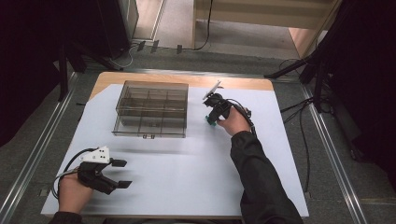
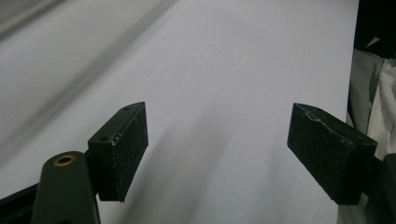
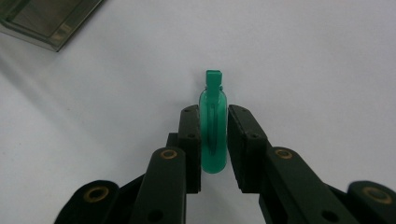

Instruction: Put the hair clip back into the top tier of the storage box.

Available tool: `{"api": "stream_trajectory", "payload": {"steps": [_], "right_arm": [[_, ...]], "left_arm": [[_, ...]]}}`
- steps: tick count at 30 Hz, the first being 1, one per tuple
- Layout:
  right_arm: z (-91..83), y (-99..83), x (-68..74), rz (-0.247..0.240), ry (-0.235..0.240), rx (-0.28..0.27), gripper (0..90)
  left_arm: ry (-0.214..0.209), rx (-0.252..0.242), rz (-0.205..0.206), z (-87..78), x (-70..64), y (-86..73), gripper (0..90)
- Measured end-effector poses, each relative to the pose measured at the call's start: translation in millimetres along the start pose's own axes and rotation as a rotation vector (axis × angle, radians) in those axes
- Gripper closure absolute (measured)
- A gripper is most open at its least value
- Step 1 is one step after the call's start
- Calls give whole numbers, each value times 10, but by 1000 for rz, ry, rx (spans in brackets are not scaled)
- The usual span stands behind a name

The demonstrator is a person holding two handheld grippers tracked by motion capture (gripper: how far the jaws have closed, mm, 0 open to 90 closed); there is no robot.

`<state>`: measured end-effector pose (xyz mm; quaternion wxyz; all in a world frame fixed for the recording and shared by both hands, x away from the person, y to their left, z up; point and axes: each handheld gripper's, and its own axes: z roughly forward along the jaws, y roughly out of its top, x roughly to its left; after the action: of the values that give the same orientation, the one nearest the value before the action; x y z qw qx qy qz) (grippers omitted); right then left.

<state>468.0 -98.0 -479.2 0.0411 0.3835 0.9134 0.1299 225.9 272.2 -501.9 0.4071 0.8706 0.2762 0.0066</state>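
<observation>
The right gripper (image 3: 214, 140) has its two black jaws clamped on a small translucent green plastic piece with a rounded body and a square tab at its tip (image 3: 213, 135). In the high view that green piece (image 1: 211, 121) is little more than a teal speck under the right gripper (image 1: 211, 119), just to the right of the clear plastic compartment box with a grid of dividers (image 1: 152, 108); its shape cannot be made out there. Whether it touches the white table sheet (image 1: 187, 177) cannot be told. In the right gripper view the box is cut off by the upper left corner, with one edge in view (image 3: 51, 23).

The left gripper (image 1: 119, 173) sits well in front of the box, off its near left corner, jaws spread wide with nothing between them. In the left gripper view (image 2: 217, 149) bare white sheet shows between the pads, blurred farther out, and pale cloth (image 2: 373, 102) is cut off at the right edge.

Open sheet lies between the box's front wall and the near table edge, and to the right of the right hand (image 1: 233, 123). The sheet's far edge runs just behind the box.
</observation>
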Motion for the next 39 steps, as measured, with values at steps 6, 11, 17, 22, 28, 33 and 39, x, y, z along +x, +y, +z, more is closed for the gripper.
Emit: {"api": "stream_trajectory", "payload": {"steps": [6,11,17,22,28,33,39], "right_arm": [[-18,-16,13,4,14,14,777],[-78,-34,13,-2,13,0,777],[-158,-53,38,-5,15,-21,777],[-190,-79,35,-7,33,-26,777],[-214,-117,21,2,41,-36,777],[-252,-158,9,2,39,-54,776],[-325,-207,34,-7,44,-70,776]], "left_arm": [[-3,-1,2,14,3,15,213],[-6,2,7,27,8,32,214],[-14,7,12,43,19,54,213],[-20,9,17,64,37,75,213],[-30,11,24,95,49,102,213],[-38,14,26,122,60,132,213],[-62,30,22,180,92,170,212]]}}
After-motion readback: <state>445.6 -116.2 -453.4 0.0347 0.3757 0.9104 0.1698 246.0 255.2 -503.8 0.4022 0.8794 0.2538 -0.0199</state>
